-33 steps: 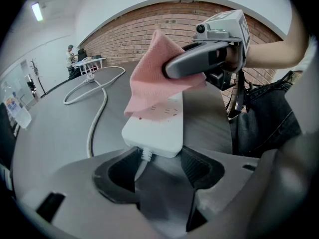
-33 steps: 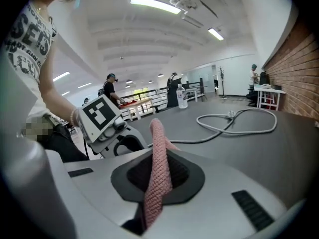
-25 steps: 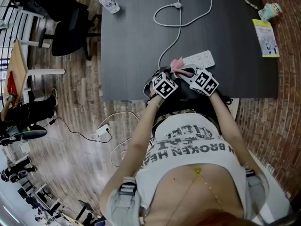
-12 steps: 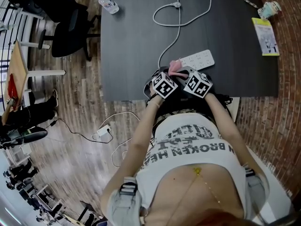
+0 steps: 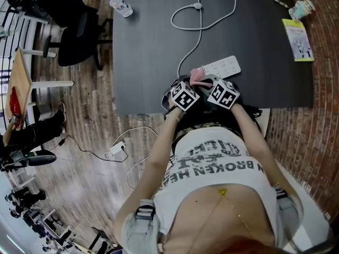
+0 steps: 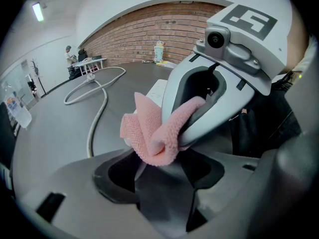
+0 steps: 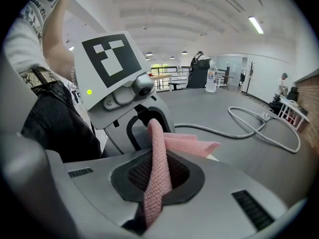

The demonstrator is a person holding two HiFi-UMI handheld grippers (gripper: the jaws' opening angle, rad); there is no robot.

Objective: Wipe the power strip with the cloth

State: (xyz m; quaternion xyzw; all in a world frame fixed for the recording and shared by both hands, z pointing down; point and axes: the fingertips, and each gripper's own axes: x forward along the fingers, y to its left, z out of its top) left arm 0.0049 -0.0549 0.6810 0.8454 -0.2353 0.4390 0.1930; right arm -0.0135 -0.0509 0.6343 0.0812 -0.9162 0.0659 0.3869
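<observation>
In the head view we see only a tip of the cloth [image 5: 197, 76]; the rest is covered. In the left gripper view the cloth and the right gripper [image 6: 195, 114] hide most of the power strip [image 6: 157, 87]. We cannot read the print on the booklet [image 5: 298, 40]: too small.

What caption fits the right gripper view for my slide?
Right gripper clamping the pink cloth, left gripper close ahead, cable looping beyond.

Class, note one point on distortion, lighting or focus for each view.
Head view: fisheye bends the floor towards the corners; the table is evenly lit, no glare. Left gripper view: dark round vignette, brick wall curved, cloth sharp. Right gripper view: ceiling lights bright, cloth weave crisp.
</observation>
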